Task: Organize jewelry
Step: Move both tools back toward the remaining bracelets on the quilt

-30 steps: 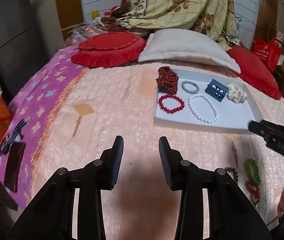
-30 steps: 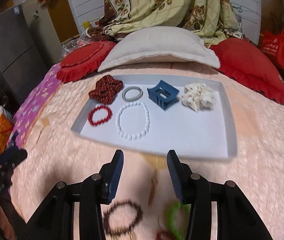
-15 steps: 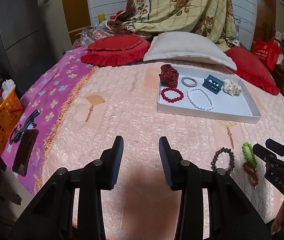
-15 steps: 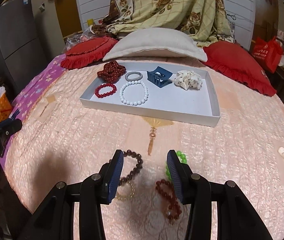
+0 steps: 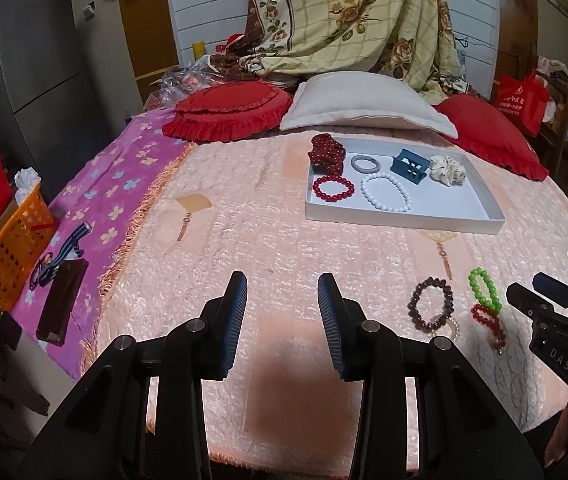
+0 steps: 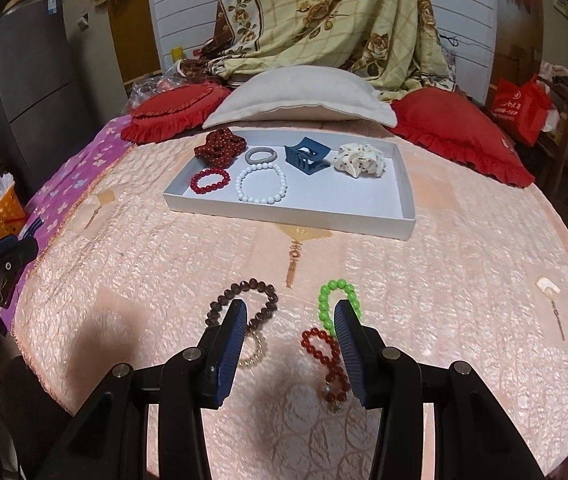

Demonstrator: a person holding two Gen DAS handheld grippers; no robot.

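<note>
Hovering low in the frame, our right hand-held gripper (image 6: 290,312) gapes wide and empty, straddling the loose pieces on the bed (image 6: 464,280): brown bracelet (image 6: 244,304) by its left finger, green bracelet (image 6: 338,304) and dark red bracelet (image 6: 324,360) by its right, both running lengthwise away from us. Our left hand-held gripper (image 5: 282,288), also open and empty, sits farther off. Beyond, upper centre, waits the white tray (image 6: 284,210).

Home bedroom, quilted pink bedspread (image 5: 284,248), pillows (image 5: 364,108), draped floral blanket (image 5: 348,20), fridge (image 5: 40,80)
</note>
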